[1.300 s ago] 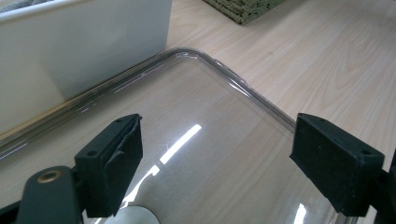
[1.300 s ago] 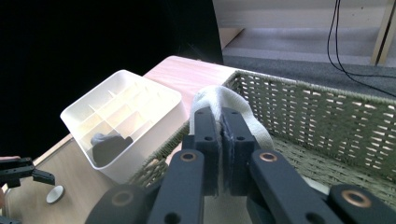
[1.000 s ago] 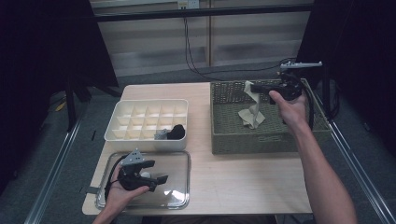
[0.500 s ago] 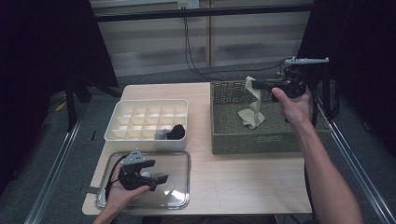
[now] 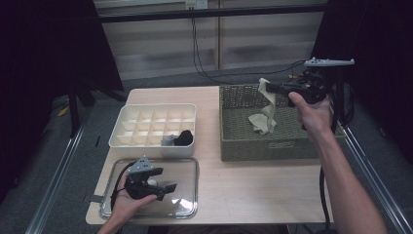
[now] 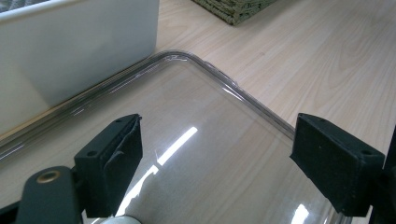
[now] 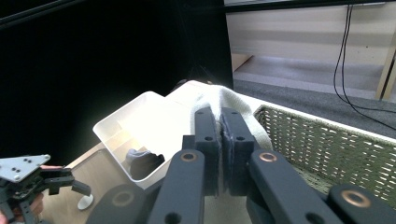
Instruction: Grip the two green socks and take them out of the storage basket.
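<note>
My right gripper [image 5: 269, 88] is clamped on a pale cloth [image 5: 264, 109], its jaws pressed together on the top edge of the fabric. I hold it above the woven basket [image 5: 234, 141], over the basket's far half, with the gripper pointing level toward the white divided box [image 5: 127, 139]. The cloth hangs down from the jaws in a long twisted strip, and its lower end, as far as I can tell, reaches the basket's floor near the middle. In the right gripper view the two black jaws stand nearly together with the cream cloth [image 7: 233, 105] bunched just beyond them, the basket's woven wall [image 7: 327, 149] to one side and the white divided box [image 7: 140, 116] past it.

My left gripper [image 5: 163, 187] rests low over the clear tray [image 5: 192, 207], which sits on the counter [image 5: 253, 190] just on the near side of the white divided box and well apart from the basket. Its jaws stand wide with nothing between them; in the left gripper view I see the tray's clear bottom [image 6: 210, 154] and its rounded rim between the two pads [image 6: 126, 140], with the box's white wall [image 6: 79, 51] just beyond the tray and a corner of the basket [image 6: 238, 7] farther off.

In the white divided box, a dark bundled item [image 5: 185, 138] lies in a compartment at the near corner on the basket's side, with a small grey piece [image 5: 168, 141] just beside it.
</note>
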Action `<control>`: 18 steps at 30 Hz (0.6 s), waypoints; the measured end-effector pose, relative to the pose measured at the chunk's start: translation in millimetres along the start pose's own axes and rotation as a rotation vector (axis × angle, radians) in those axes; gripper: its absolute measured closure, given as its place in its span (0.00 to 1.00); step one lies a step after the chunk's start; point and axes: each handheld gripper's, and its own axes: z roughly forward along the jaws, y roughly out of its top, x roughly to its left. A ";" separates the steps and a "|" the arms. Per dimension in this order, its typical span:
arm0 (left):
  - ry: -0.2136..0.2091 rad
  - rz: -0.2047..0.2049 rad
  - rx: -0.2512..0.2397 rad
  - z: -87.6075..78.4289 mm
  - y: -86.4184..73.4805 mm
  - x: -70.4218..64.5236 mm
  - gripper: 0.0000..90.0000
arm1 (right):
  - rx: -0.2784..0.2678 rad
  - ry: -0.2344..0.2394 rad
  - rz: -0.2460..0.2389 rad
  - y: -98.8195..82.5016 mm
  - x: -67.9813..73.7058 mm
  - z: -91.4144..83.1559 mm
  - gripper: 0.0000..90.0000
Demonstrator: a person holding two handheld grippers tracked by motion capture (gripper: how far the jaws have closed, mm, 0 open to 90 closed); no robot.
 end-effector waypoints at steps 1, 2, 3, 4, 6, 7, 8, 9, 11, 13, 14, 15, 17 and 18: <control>-0.001 0.002 0.001 0.6 0.2 -0.2 0.18 | -0.007 0.003 0.000 0.0 1.1 -2.6 0.96; -0.003 0.004 0.001 0.9 0.3 -0.5 0.18 | -0.011 0.005 -0.002 -0.5 3.6 -6.7 0.96; -0.002 0.006 -0.001 1.3 0.4 -1.0 0.18 | -0.012 0.004 -0.004 -1.1 5.7 -9.2 0.96; -0.004 0.006 -0.002 1.5 0.4 -1.2 0.18 | -0.012 0.004 -0.004 -1.1 5.7 -9.2 0.96; -0.006 0.008 0.000 1.7 0.6 -1.3 0.18 | -0.024 0.016 -0.009 -3.6 10.4 -14.6 0.96; -0.004 0.006 0.002 2.1 0.6 -1.4 0.18 | -0.026 0.018 -0.011 -5.4 12.5 -16.4 0.96; 0.001 0.005 0.003 2.4 0.7 -1.8 0.18 | -0.027 0.020 -0.009 -7.5 14.3 -17.9 0.96; 0.000 0.008 0.005 2.9 0.9 -2.5 0.18 | -0.025 0.023 -0.005 -12.1 17.2 -21.2 0.96; -0.002 0.009 0.001 3.7 1.2 -4.0 0.18 | -0.025 0.027 -0.002 -16.0 19.6 -24.4 0.96; -0.007 0.014 0.003 3.9 1.6 -5.2 0.18 | -0.023 0.028 -0.006 -20.2 22.8 -27.9 0.96; -0.007 0.016 0.001 4.0 2.0 -5.5 0.18 | -0.021 0.029 -0.006 -22.0 24.5 -29.5 0.96; -0.005 0.016 0.003 3.7 2.4 -6.2 0.18 | -0.022 0.029 -0.006 -24.1 26.1 -31.7 0.96; -0.005 0.017 -0.003 3.5 2.8 -6.8 0.18 | -0.022 0.036 -0.009 -26.5 27.7 -33.6 0.96; -0.004 0.017 -0.008 3.2 3.2 -7.1 0.18 | -0.021 0.033 -0.010 -29.2 29.4 -35.5 0.96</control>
